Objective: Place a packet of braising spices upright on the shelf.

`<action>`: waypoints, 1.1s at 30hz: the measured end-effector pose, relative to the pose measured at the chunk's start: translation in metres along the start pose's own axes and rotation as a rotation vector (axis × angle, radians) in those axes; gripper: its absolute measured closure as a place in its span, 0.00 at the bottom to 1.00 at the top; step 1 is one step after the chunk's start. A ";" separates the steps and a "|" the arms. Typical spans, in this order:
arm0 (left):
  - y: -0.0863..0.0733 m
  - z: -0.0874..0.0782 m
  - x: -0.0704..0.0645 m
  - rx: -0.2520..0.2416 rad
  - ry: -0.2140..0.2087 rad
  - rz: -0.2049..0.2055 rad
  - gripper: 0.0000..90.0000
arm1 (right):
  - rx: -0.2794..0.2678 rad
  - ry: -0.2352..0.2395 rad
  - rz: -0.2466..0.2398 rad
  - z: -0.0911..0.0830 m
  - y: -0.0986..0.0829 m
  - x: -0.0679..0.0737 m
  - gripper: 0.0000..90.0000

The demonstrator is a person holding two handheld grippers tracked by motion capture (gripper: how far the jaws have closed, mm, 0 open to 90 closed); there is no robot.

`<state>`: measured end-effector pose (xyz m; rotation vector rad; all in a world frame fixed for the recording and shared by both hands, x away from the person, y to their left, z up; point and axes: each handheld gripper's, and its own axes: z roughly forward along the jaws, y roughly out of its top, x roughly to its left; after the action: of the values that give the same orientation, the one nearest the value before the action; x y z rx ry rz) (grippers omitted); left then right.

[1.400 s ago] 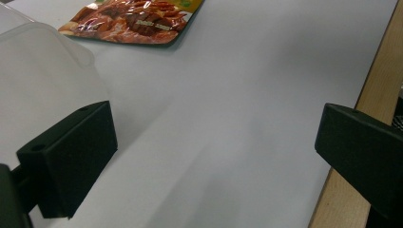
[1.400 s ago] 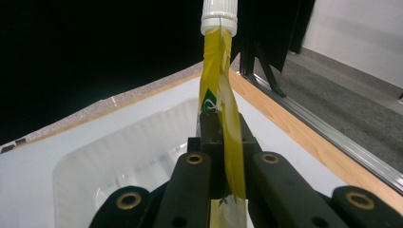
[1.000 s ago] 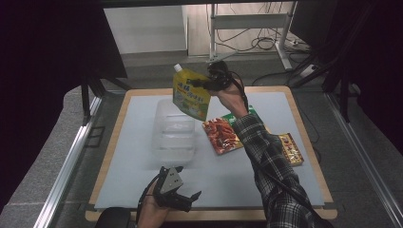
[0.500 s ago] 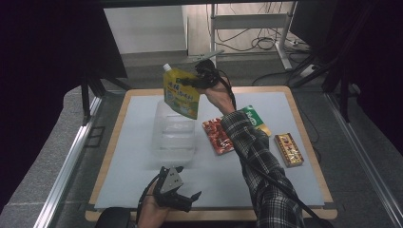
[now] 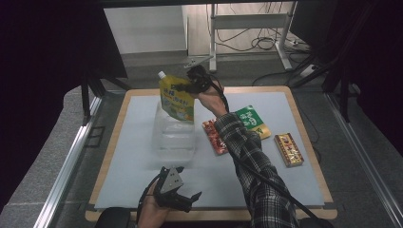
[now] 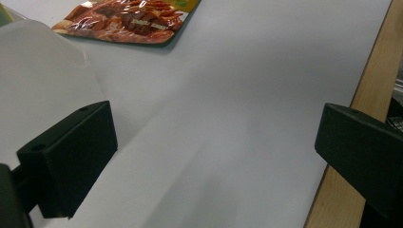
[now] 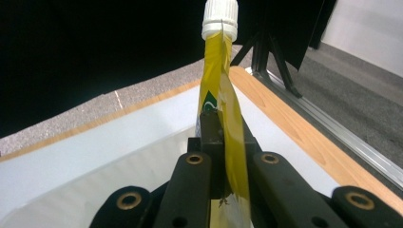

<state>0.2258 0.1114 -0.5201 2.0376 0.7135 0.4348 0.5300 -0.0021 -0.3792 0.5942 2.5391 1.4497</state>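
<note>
The right gripper [image 5: 183, 88] is pinching the yellow spouted drink pouch with the white screw cap [image 5: 177, 98] by its upper edge, its jaws pressed together on the thin sealed seam, as the right gripper view shows with the pouch [image 7: 227, 128] edge-on between them. Holding it there, just under the cap, is letting the pouch hang upright with its heavy bottom downward, which is probably the easiest way to drop it straight into a container. The pouch is hanging in the air above the far end of the clear, open-topped plastic bin [image 5: 174, 135], its lower edge looking close to the bin's far rim; I judge it is being lowered in, and it is not yet resting inside.

The left gripper [image 5: 177, 195] is lying low on the table [image 5: 133, 161], on the near side of the bin, with its jaws spread wide and holding nothing; the left gripper view is showing bare table between them and the bin's frosted wall [image 6: 43, 80] beside one jaw. It appears to be waiting out of the way.

To the right of the bin are lying a red snack packet [image 5: 214, 137], a green packet [image 5: 254, 121] and, farther off, a small orange box [image 5: 288, 149], likely still to be packed.

The pouch is flat, glossy yellow, with green and white print on its face.
</note>
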 end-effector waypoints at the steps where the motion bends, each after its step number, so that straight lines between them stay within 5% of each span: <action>1: 0.000 0.000 0.000 0.000 0.000 0.000 0.00 | 0.000 0.000 0.000 0.000 0.000 0.000 0.97; 17: 0.000 0.002 -0.002 0.008 -0.008 0.003 0.00 | 0.024 0.010 0.018 0.017 -0.014 0.001 0.97; 22: 0.000 0.001 -0.001 -0.001 -0.005 -0.008 0.00 | 0.040 -0.018 0.000 0.017 -0.012 0.004 0.94; 28: 0.000 0.001 0.000 0.003 -0.007 -0.010 0.00 | 0.012 -0.050 -0.010 0.009 -0.009 0.006 0.64; 33: 0.000 0.002 -0.001 0.008 -0.007 -0.008 0.00 | 0.017 -0.058 0.000 0.003 -0.014 0.005 0.51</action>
<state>0.2265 0.1098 -0.5215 2.0424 0.7198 0.4208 0.5227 -0.0041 -0.3926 0.6297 2.5095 1.3921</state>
